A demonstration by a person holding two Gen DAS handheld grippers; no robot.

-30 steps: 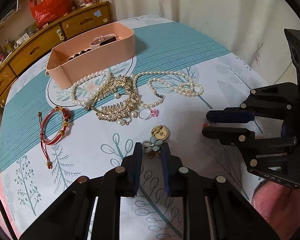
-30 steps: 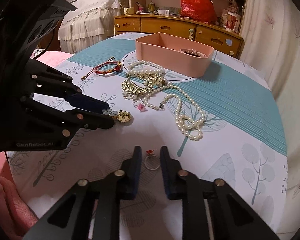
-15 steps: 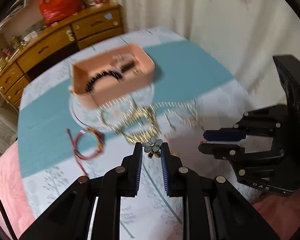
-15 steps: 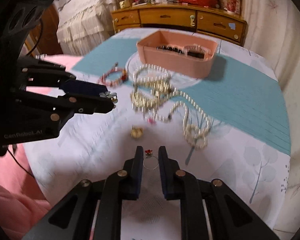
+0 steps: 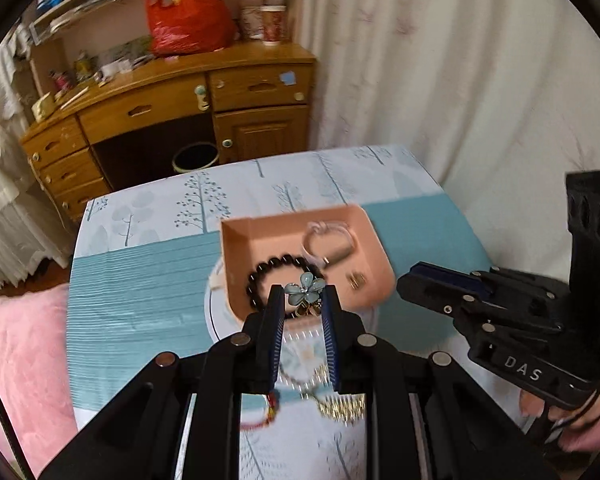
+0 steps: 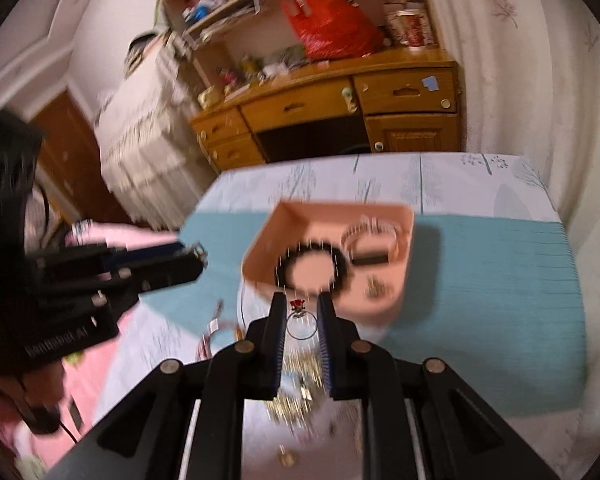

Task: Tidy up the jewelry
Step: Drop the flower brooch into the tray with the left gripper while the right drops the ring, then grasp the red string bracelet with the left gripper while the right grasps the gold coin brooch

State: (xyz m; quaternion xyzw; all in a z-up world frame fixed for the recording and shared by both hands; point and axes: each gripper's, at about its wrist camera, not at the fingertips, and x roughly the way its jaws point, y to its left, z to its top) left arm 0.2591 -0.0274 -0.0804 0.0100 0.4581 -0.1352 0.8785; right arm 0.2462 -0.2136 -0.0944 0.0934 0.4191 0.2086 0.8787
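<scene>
Right now my left tool [image 5: 303, 300] is clamped on the blue flower brooch [image 5: 305, 291], petals poking up between the tips and a small gold piece hanging just below. It sits in the air over the near edge of the pink tray [image 5: 236, 240], which lies straight ahead of the tool on the tabletop [image 5: 140, 280]. Inside the tray I can make out a black bead bracelet [image 5: 260, 276], a pale pink watch [image 5: 330, 240] beyond it, and a small gold item [image 5: 356, 279] toward the right.

My right tool [image 6: 299, 312] is pinching a thin silver ring with a red stone [image 6: 299, 318] — the stone sits at the top, the band hangs between the fingertips [image 6: 278, 308]. It too hovers just short of the tray's near wall; the view is blurred, so fine detail is lost. In the left view the right tool shows off to the right, level with the tray.

Below and behind both tools, gold jewelry [image 5: 342, 404] and a red cord bracelet [image 5: 266, 414] lie on the tabletop — partly hidden by the tool bodies.
</scene>
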